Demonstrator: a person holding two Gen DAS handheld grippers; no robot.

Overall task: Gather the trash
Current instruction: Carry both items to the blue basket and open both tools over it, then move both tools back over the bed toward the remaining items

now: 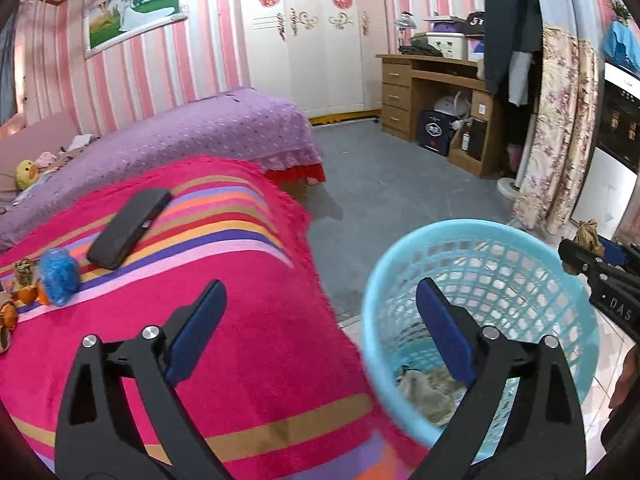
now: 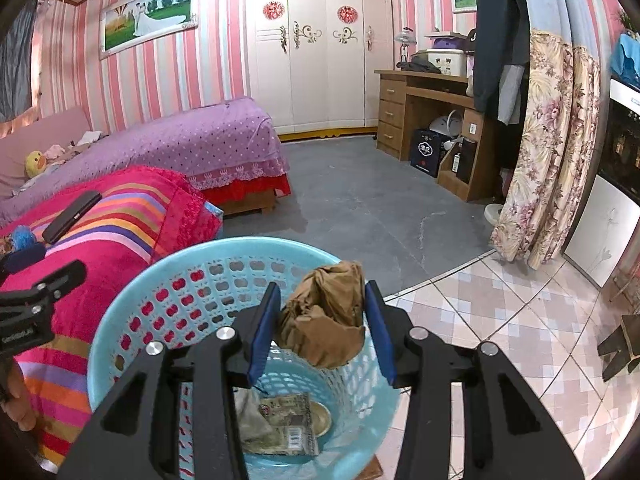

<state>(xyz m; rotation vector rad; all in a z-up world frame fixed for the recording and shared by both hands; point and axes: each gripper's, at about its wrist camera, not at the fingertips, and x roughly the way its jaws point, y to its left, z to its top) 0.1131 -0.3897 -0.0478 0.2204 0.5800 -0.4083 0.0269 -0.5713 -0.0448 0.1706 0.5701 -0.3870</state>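
A light blue plastic basket [image 2: 160,280] stands on the floor beside the bed, with paper and wrapper trash [image 2: 284,420] at its bottom. My right gripper [image 2: 324,300] is shut on a crumpled brown paper wad [image 2: 324,312] and holds it over the basket's mouth. The basket [image 1: 400,276] and the right gripper with the wad [image 1: 588,236] also show in the left wrist view. My left gripper [image 1: 320,300] is open and empty, straddling the bed's edge and the basket rim. A blue crumpled wrapper [image 1: 59,276] and orange scraps [image 1: 26,294] lie on the striped blanket [image 1: 240,320].
A black phone [image 1: 128,232] lies on the blanket next to the blue wrapper. A purple-covered bed [image 1: 180,132] is behind. A wooden desk [image 1: 436,96], hanging clothes and a floral curtain [image 1: 556,132] stand at the right. Grey floor [image 1: 380,200] lies between.
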